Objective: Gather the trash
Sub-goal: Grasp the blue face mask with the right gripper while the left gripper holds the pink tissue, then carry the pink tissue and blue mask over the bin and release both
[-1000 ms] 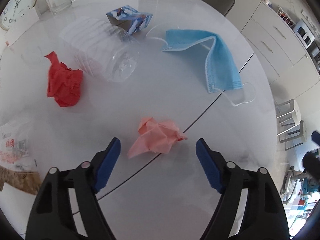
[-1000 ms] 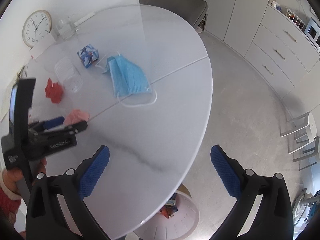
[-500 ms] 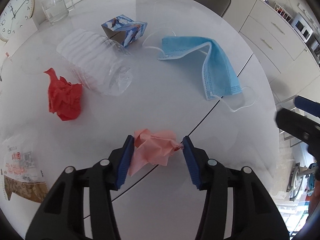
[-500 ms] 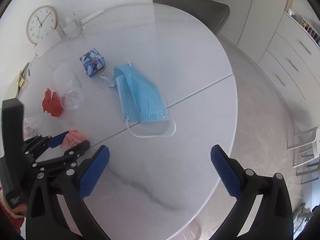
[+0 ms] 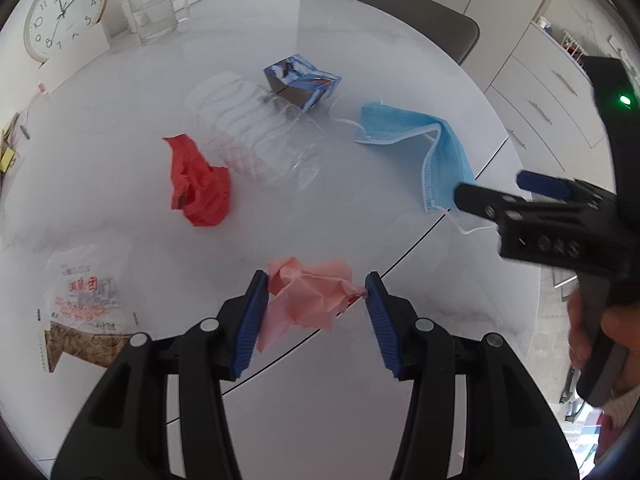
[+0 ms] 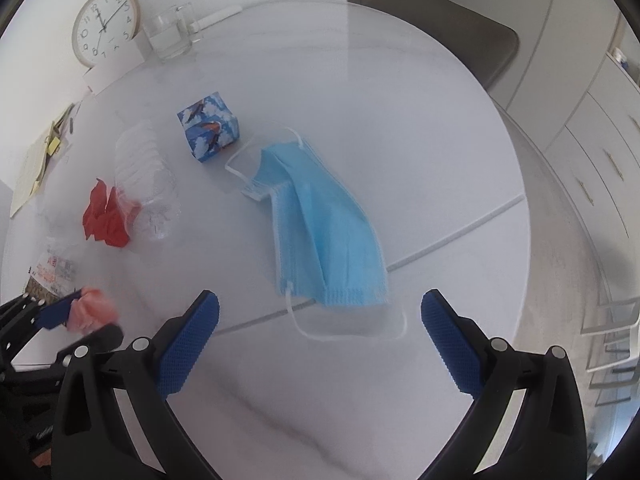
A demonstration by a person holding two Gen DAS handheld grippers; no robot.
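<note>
Pink crumpled paper (image 5: 310,294) sits pinched between the pads of the left gripper (image 5: 316,300), on the round white marble table (image 5: 360,208), at its seam. Beyond the paper: red wad (image 5: 198,184), clear plastic bottle (image 5: 256,136) lying on its side, blue carton (image 5: 302,80), blue face mask (image 6: 320,232). Right gripper (image 6: 320,334) spread wide, holding nothing, near the mask. Glass jug (image 5: 154,14) at far edge; contents unclear.

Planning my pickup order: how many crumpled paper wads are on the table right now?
2. The pink wad sits between the left gripper pads near the table's front edge. The red wad lies farther back on the left, against the clear plastic bottle. Others could hide behind the bottle.
</note>
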